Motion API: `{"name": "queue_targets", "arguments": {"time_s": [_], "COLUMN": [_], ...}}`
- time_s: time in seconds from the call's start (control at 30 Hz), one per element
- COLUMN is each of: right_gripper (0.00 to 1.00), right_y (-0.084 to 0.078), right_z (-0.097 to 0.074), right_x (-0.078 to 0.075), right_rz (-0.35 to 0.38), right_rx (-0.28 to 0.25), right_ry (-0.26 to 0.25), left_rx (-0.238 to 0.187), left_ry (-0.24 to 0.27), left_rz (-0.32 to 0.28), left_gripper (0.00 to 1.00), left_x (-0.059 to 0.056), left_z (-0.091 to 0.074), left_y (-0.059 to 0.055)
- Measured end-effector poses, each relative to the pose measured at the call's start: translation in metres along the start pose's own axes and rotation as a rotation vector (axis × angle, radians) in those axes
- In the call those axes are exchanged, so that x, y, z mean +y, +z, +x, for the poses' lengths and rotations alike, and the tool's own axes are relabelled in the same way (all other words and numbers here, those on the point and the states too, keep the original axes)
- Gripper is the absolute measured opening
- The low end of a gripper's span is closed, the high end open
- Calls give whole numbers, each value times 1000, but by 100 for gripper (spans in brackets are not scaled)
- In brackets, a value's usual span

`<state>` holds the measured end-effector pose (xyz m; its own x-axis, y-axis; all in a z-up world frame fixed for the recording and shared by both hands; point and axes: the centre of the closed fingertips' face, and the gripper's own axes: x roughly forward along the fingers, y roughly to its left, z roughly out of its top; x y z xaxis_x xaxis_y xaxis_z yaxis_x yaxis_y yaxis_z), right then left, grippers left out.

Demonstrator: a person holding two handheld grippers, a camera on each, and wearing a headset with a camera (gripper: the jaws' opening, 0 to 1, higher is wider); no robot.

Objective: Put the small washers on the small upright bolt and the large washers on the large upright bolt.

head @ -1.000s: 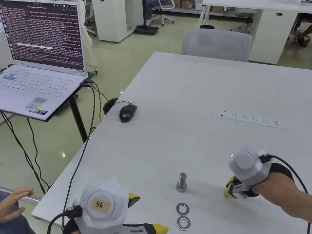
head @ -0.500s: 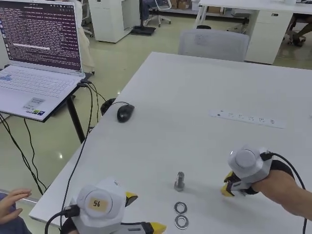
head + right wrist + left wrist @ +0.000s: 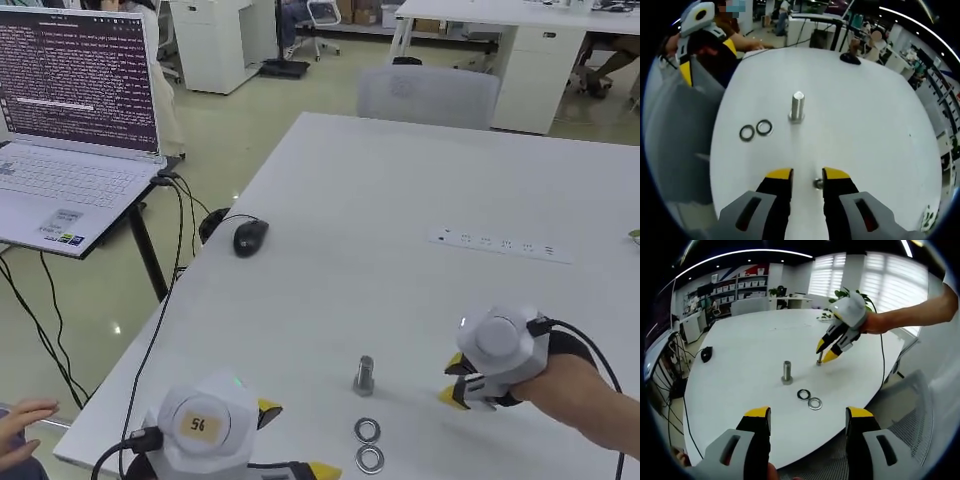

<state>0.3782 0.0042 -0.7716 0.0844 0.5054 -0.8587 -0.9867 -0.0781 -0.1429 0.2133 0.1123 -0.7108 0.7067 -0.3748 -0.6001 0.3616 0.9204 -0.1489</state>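
A large upright bolt [image 3: 364, 375] [image 3: 786, 372] [image 3: 797, 107] stands on the white table [image 3: 400, 200]. Two washers [image 3: 368, 445] [image 3: 809, 399] [image 3: 755, 130] lie flat side by side just in front of it. My left gripper [image 3: 295, 438] [image 3: 809, 413] hovers at the near table edge with its jaws wide open and empty, pointing at the washers. My right gripper [image 3: 452, 382] [image 3: 808, 175] [image 3: 825, 351] sits low to the right of the large bolt. Its jaws are a little apart, with a small upright bolt [image 3: 817, 184] between the tips, close to one finger.
A black mouse [image 3: 249, 237] and its cable lie at the table's left edge. A white power strip [image 3: 500, 245] lies further back. A laptop [image 3: 70, 120] sits on a stand to the left, and a grey chair [image 3: 428, 95] is at the far side.
The head camera has shifted. My right gripper has edged slightly left, toward the large bolt. The left gripper, bolt and washers stay put.
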Motion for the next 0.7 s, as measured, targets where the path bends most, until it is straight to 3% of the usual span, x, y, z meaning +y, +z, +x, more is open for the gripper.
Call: {"name": "queue_targets", "arguments": {"time_s": [0.27, 0.57, 0.67, 0.7], "right_gripper": [26, 26, 26, 26], "right_y": [4, 22, 27, 30], "right_z": [-8, -15, -10, -6], "right_x": [8, 24, 37, 48], "right_rz": [0, 25, 38, 33], "right_rx": [-20, -85, -94, -100], "right_ry": [-18, -34, -8, 24], "left_rx": [8, 34, 49, 51], "left_ry": [-14, -65, -86, -89], "left_rz": [18, 64, 77, 84], "left_gripper": [60, 60, 60, 60], "left_x": [-1, -3, -1, 0], "left_z": [-1, -2, -1, -2], "left_y": [0, -4, -5, -4]}}
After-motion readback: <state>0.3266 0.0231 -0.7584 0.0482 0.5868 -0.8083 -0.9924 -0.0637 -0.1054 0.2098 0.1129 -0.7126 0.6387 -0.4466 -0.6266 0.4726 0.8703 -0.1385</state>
